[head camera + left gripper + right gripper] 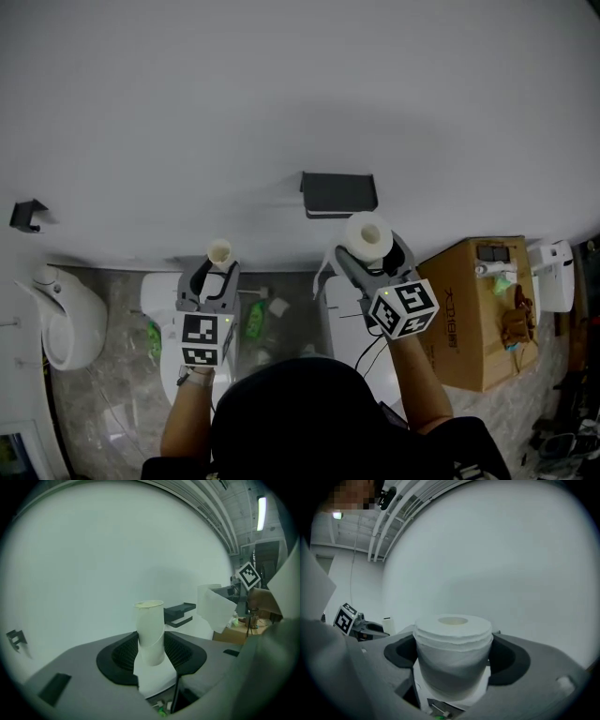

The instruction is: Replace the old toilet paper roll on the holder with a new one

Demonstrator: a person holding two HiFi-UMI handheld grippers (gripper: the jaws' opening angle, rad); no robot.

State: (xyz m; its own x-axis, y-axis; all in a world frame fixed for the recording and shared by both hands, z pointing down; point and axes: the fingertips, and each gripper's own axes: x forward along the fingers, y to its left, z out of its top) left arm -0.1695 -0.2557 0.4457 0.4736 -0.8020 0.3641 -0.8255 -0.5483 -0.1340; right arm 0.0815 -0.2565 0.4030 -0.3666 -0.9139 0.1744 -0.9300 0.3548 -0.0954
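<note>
Forearms and marker cubes sit closest in the head view, both grippers raised toward the wall. Left gripper (217,267) is clamped on the old cardboard tube (219,251), bare core with no paper left, standing upright between the pads; the left gripper view shows the same, tube (150,630) pinched low down with both pads on it. Right gripper (372,251) is spread wide but closed around the new roll (367,237), full and upright, hole facing up; in the right gripper view the roll (453,653) fills the gap and both pads press its sides. The holder (338,193) is a dark bracket on the wall and looks empty. New roll is just below the holder and slightly right of it; old tube is lower and well left of the holder. So removal looks done and mounting is the step in hand. To do it well: tip the roll so its hole lines up with the holder's bar, since upright it likely won't slide on. Approach from the bar's open end, though I can't tell which end that is. Keep the squeeze light so the core stays round, and keep the tube hand left of the holder, out of the way.
</note>
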